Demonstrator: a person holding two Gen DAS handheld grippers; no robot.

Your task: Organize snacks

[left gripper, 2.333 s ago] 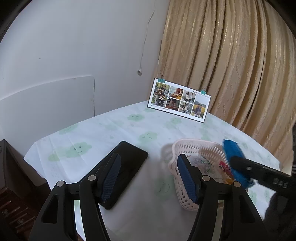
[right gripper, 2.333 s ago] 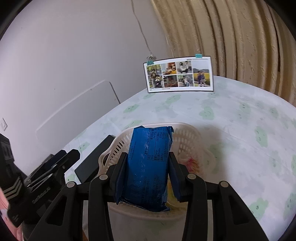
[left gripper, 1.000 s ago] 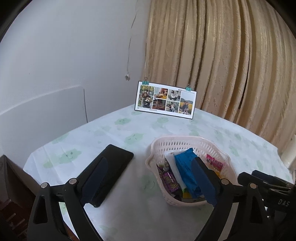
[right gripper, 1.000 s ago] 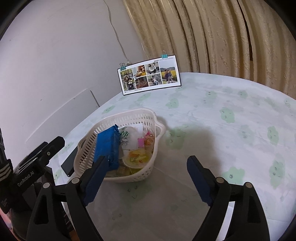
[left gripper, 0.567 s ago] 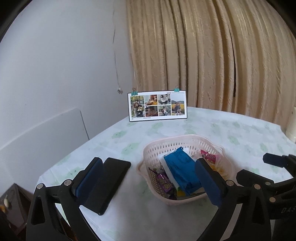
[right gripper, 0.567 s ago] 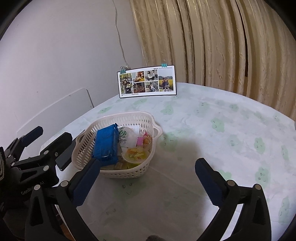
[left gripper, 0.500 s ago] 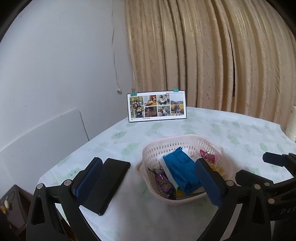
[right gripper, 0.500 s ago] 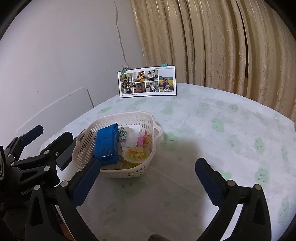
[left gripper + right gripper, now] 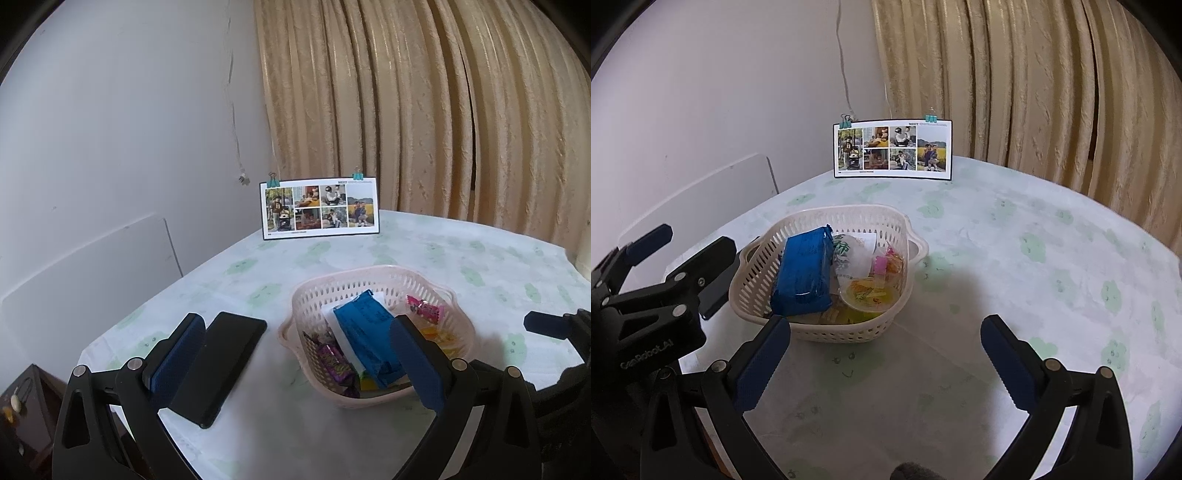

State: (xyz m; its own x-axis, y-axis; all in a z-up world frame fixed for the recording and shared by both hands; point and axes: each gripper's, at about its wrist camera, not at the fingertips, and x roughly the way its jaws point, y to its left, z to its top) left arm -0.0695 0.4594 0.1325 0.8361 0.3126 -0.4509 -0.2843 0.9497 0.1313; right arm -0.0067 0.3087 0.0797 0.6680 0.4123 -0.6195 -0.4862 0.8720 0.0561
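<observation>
Reading "GenRobot.AI" on the left claw [image 9: 650, 254] body

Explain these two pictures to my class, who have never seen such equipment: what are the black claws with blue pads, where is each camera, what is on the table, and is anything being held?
The claws are two hand-held grippers; a person carries one in each hand, and no robot arm is involved. Each gripper has a wide-angle camera looking forward along its two fingers.

In the left camera's picture the left gripper fills the foreground, jaws wide apart and holding nothing. The right camera's picture shows the right gripper, also open and holding nothing.

On the table, covered with a cloth printed with green clouds, stands a white plastic basket holding snacks: a blue packet on top, a clear cup of yellow jelly and small wrapped sweets. Beside the basket lies a flat black slab, possibly a phone. A photo card stands at the back, in front of the curtain.
</observation>
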